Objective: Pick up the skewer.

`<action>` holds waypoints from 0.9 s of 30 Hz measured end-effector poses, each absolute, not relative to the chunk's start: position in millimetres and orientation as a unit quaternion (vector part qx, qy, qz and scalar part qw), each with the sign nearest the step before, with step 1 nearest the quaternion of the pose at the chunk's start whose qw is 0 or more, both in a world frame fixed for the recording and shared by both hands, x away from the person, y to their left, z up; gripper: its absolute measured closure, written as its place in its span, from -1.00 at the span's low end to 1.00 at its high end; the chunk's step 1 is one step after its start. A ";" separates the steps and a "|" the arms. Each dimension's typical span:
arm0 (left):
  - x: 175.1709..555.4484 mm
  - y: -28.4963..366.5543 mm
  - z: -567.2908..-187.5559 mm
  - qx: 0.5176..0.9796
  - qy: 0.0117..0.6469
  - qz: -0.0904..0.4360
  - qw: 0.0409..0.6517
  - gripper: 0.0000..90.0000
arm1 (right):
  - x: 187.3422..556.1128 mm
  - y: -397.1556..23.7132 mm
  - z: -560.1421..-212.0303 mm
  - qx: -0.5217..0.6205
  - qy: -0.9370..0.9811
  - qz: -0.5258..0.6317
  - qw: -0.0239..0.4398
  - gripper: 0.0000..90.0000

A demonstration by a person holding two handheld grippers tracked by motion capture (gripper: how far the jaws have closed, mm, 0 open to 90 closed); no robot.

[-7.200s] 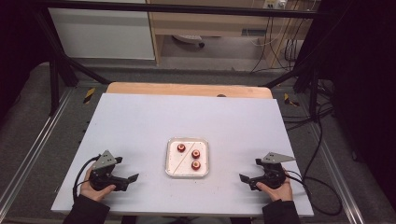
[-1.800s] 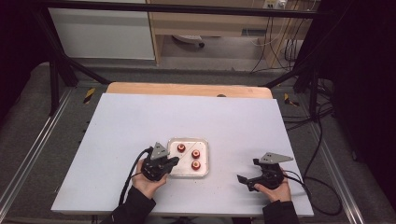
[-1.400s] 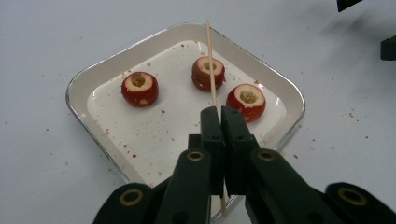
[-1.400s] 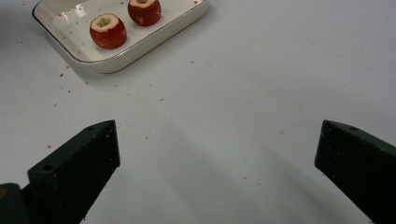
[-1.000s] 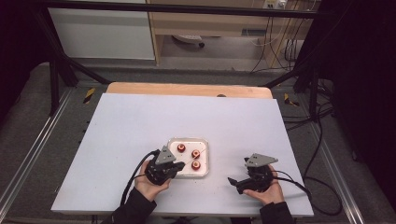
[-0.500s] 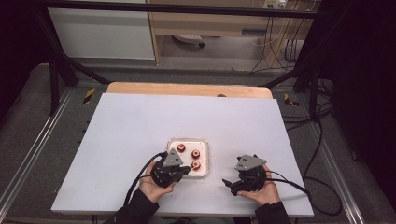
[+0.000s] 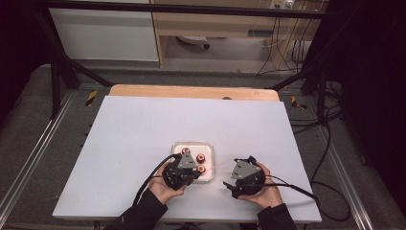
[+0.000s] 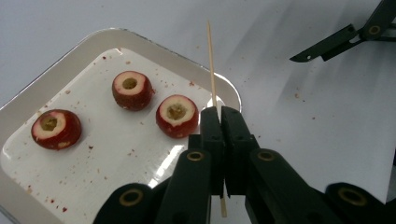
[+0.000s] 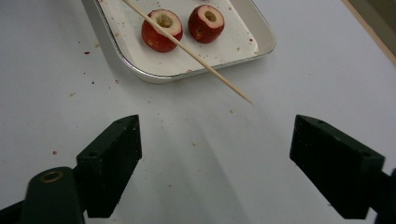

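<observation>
**Skewer gripped, fruit waiting on the tray**

I am steering two hand-held grippers over a white table. In the high view the left gripper (image 7: pixel 184 171) sits at the tray's 7 o'clock corner, and the right gripper (image 7: pixel 239 179) lies near the tray's 4 o'clock side, apart from it.

My left gripper's jaws are clamped tight on a thin wooden skewer (image 8: pixel 211 70). In the left gripper view the stick runs up toward 12 o'clock from between the jaws, its sharp tip over bare table just past the rim of the white tray (image 8: pixel 60 56). My right gripper's jaws stand wide with nothing between them; they have just been closing a little.

Three cored red fruit pieces rest in the tray, hollow side up. The nearest fruit piece (image 8: pixel 177 115) sits just beside the skewer, at about 10 o'clock from the left jaws. Whether the stick touches the rim I cannot tell.

I judge the step in hand to be readying the skewer for threading. The next move calls for my right gripper to reach toward 11 o'clock, take one fruit piece, and line its hollow up with the tip.
</observation>
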State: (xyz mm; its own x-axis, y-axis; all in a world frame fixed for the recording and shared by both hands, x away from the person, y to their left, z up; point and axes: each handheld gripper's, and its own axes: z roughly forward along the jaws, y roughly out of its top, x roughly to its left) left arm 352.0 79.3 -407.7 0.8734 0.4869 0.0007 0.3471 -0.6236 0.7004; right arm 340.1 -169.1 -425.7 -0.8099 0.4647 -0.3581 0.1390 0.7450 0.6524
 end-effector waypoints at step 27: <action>351.8 43.0 -400.7 0.913 0.191 0.081 0.352 0.96 | 345.3 -148.7 -424.5 -0.039 0.924 0.229 0.303 0.32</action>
